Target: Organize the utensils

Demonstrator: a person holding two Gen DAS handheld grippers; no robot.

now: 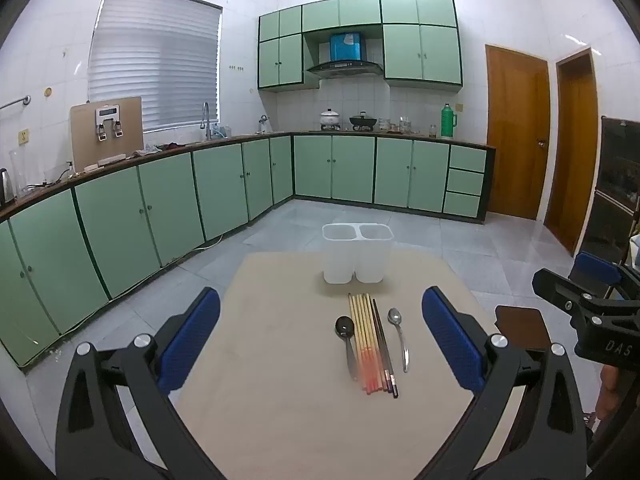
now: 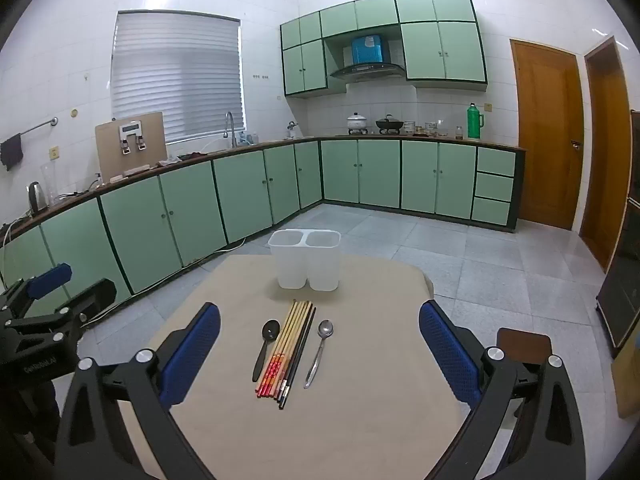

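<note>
On the beige table (image 1: 280, 400) (image 2: 360, 420) lies a row of utensils: a black spoon (image 1: 347, 340) (image 2: 265, 346), several wooden chopsticks with red ends (image 1: 363, 344) (image 2: 285, 346), dark chopsticks (image 1: 384, 350) (image 2: 299, 354) and a metal spoon (image 1: 400, 336) (image 2: 319, 350). Behind them stands a white two-compartment holder (image 1: 357, 252) (image 2: 306, 258), both compartments empty. My left gripper (image 1: 320, 340) hovers open above the near table, nothing between its blue pads. My right gripper (image 2: 319, 354) is likewise open and holds nothing. Each gripper shows at the edge of the other's view.
A brown stool seat (image 1: 520, 326) (image 2: 524, 344) stands beside the table on the right. Green cabinets (image 1: 160, 208) (image 2: 168, 220) line the left and far walls. Grey tiled floor (image 1: 460, 248) surrounds the table. Wooden doors (image 1: 516, 132) are at the right.
</note>
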